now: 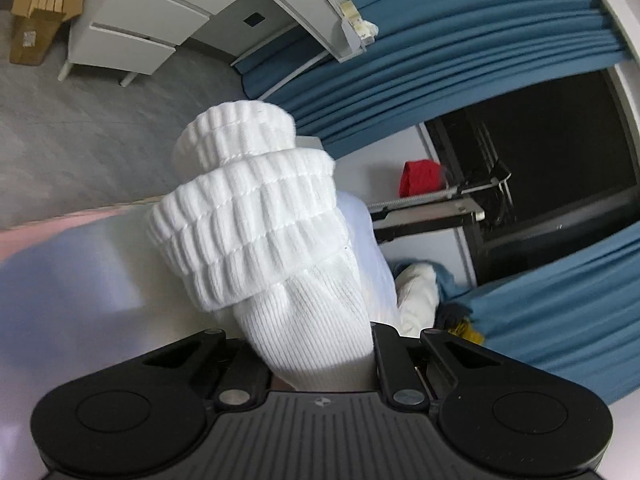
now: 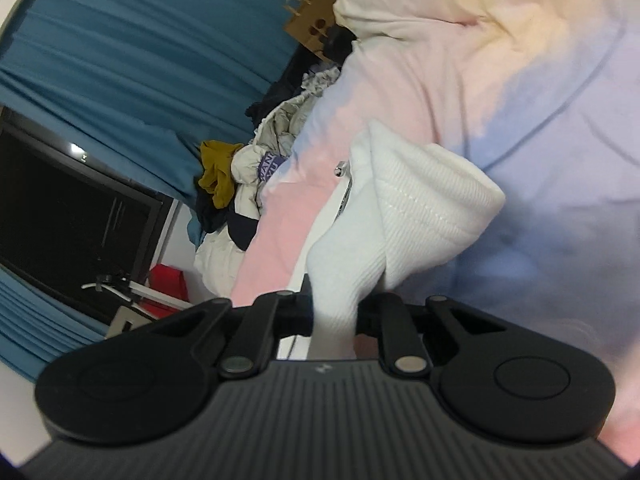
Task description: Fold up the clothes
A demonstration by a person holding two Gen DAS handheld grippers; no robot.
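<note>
A white knitted garment with ribbed cuffs (image 1: 256,216) is bunched between the fingers of my left gripper (image 1: 316,360), which is shut on it; two ribbed cuffs stand up in front of the camera. In the right wrist view the same white garment (image 2: 420,196) runs into my right gripper (image 2: 334,320), which is shut on a narrow fold of it. The garment hangs just above a pastel pink, lilac and cream bed cover (image 2: 540,100), also seen in the left wrist view (image 1: 80,280). The fingertips of both grippers are hidden by the fabric.
A heap of other clothes (image 2: 256,168) lies at the bed's far edge by blue curtains (image 2: 120,60) and a dark window (image 2: 60,208). A brown paper bag (image 2: 310,20) sits behind. A white drawer unit (image 1: 132,28), a cardboard box (image 1: 40,8) and a red object (image 1: 420,178) show beyond.
</note>
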